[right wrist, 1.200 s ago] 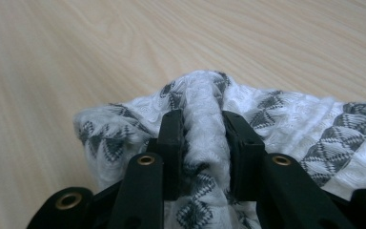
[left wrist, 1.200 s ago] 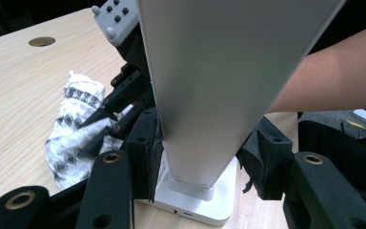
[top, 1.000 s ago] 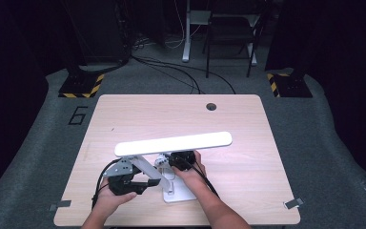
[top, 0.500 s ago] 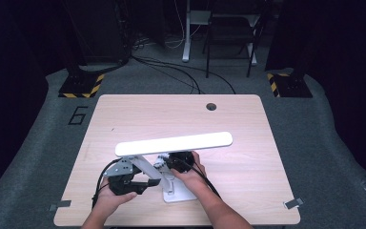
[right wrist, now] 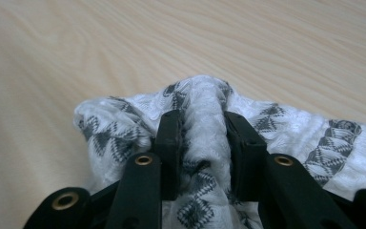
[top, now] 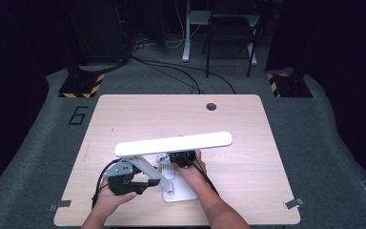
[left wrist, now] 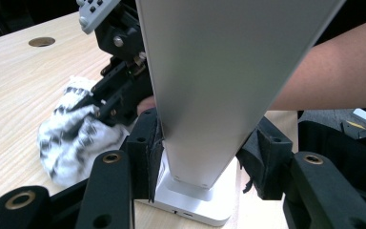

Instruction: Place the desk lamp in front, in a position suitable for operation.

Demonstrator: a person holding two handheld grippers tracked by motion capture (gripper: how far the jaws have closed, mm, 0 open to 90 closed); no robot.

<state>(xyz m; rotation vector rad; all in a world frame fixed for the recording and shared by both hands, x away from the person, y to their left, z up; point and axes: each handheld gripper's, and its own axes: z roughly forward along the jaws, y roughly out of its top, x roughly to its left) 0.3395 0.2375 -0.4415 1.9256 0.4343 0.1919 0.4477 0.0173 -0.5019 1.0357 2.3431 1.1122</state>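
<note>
Dark room, pale counter: left claw clamps the lamp's arm, right claw pinches the patterned cloth; wiping looks underway, unfinished.

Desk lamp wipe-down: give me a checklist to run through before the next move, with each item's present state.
1. Left gripper clamped on the lamp's arm: ok, a jaw sits against each side of the arm.
2. Right gripper holding the cloth: ok, a fold is pinched between its jaws.
3. Lamp base flat on the table: ok in the high view.
4. Cloth touching the lamp: cannot tell; the left gripper view has it on the table beside the base.
5. Lamp head free of the hands: ok, it stands above them.
6. Cables out of the wiping path: cannot tell.
</note>
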